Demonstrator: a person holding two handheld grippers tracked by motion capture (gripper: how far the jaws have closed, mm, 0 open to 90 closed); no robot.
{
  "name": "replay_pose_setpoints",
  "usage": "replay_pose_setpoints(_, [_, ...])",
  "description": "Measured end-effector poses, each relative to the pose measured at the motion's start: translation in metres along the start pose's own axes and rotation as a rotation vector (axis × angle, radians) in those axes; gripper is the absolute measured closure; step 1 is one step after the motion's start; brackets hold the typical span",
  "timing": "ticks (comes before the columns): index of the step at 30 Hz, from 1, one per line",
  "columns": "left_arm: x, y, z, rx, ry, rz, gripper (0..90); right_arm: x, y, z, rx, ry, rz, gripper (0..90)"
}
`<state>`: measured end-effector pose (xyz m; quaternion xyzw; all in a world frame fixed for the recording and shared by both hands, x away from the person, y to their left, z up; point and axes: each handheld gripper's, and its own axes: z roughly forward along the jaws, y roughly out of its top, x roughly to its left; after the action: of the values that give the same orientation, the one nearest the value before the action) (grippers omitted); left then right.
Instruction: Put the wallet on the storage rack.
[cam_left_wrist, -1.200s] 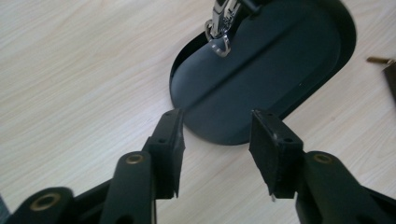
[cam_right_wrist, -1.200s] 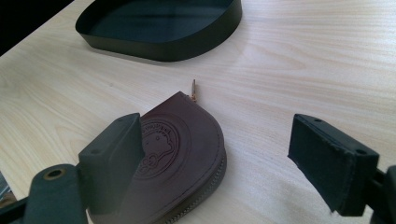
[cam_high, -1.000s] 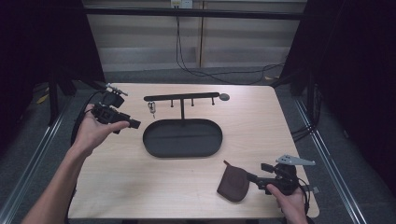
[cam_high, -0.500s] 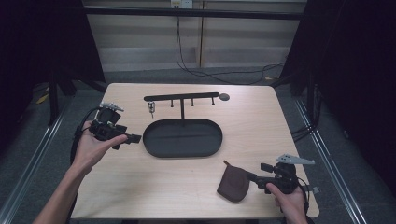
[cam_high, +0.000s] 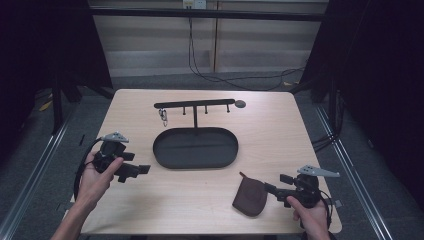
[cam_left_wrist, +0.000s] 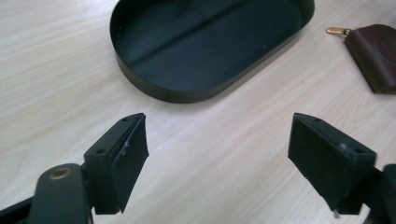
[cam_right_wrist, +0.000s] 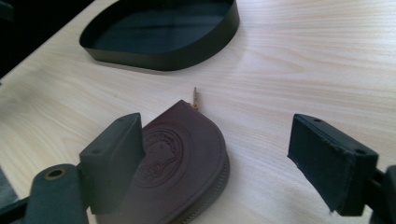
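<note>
The right gripper (cam_high: 272, 189) lies low on the pale wooden table (cam_high: 280, 130), its two black jaws spread wide and empty, the small dark brown leather zip pouch (cam_right_wrist: 182, 161) sitting just ahead of them and partly between them, not yet pinched. The pouch lies flat on the wood, near the black oval metal tray (cam_high: 195, 148) on its near right side, with bare table between the two. A little brass zip pull (cam_right_wrist: 195, 98) sticks out of the pouch toward the tray.

The left gripper (cam_high: 142, 169) hovers off the tray's left end, pointing at it. Its jaws have just been opening and now stand wide apart with nothing between them, only bare table.

Behind the tray rises a slim black metal rack with pegs (cam_high: 195, 105), a small key ring (cam_high: 163, 116) hanging from its left end.

The pouch looks light, soft and floppy, likely to sag or fold if lifted by one edge. The leather should give decent grip, and it doesn't look breakable. I'd guess the best hold is across the rounded stitched edge nearest the right gripper, where the layers are thickest, rather than on the thin zip pull.
</note>
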<state>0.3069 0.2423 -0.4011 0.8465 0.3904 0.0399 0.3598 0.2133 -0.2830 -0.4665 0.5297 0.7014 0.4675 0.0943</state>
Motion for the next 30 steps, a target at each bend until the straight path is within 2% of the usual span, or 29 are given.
replay_pose_setpoints(2, [-0.003,-0.007,-0.002,-0.006,-0.005,-0.006,17.9,0.000,0.002,-0.002,0.001,0.014,0.010,21.2])
replay_pose_setpoints(5, [-0.008,-0.017,-0.001,-0.005,0.008,0.012,19.3,0.002,0.006,-0.005,0.018,0.030,0.017,21.6])
replay_pose_setpoints(9, [-0.011,-0.037,0.002,-0.037,0.029,-0.026,18.9,0.003,0.008,-0.005,0.026,0.031,0.015,22.2])
replay_pose_setpoints(13, [-0.022,-0.058,0.007,-0.033,0.029,-0.025,18.8,0.002,0.013,-0.003,0.055,0.034,0.018,23.0])
replay_pose_setpoints(14, [-0.024,-0.063,0.008,-0.040,0.035,-0.024,18.9,0.002,0.015,0.000,0.082,0.045,0.006,23.6])
replay_pose_setpoints(16, [-0.028,-0.072,0.010,-0.031,0.021,-0.025,18.9,0.003,0.016,0.002,0.098,0.048,-0.005,22.9])
replay_pose_setpoints(18, [-0.029,-0.081,0.011,-0.034,0.004,-0.039,19.0,0.006,0.018,0.005,0.132,0.036,-0.034,23.0])
replay_pose_setpoints(19, [-0.029,-0.084,0.010,-0.038,0.009,-0.039,19.5,0.009,0.020,0.008,0.168,0.029,-0.049,23.2])
replay_pose_setpoints(22, [-0.027,-0.094,0.009,-0.073,-0.007,-0.058,19.4,0.013,0.024,0.010,0.195,0.004,-0.065,23.2])
replay_pose_setpoints(24, [-0.024,-0.097,0.007,-0.089,-0.029,-0.059,19.0,0.015,0.027,0.012,0.229,-0.009,-0.082,21.7])
replay_pose_setpoints(28, [-0.024,-0.097,0.007,-0.120,-0.040,-0.055,19.0,0.019,0.032,0.019,0.326,-0.035,-0.073,18.6])
replay_pose_setpoints(30, [-0.026,-0.097,0.010,-0.106,-0.048,-0.041,19.0,0.020,0.035,0.023,0.363,-0.051,-0.066,17.3])
